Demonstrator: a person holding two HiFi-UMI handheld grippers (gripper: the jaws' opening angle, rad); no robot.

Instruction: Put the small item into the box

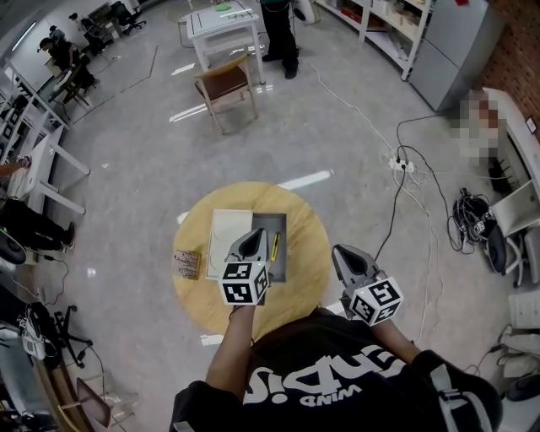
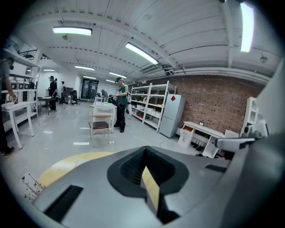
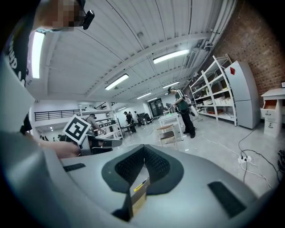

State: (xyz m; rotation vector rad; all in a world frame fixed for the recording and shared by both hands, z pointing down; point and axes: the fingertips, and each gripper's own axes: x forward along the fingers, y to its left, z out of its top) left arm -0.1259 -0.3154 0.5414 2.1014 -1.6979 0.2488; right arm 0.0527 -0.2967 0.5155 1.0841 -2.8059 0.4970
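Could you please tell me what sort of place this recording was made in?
Probably an open-plan lab or workshop: metal shelving racks stand along a brick wall, white work tables sit on a polished floor, and a power strip with loose cables lies near the round wooden table.

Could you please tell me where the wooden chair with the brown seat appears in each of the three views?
Head view: the chair stands at top centre, on the floor beyond the round table.
Left gripper view: the chair is left of centre, in the middle distance.
Right gripper view: the chair is small, just right of centre.
Shared landmark: the white table directly behind it.
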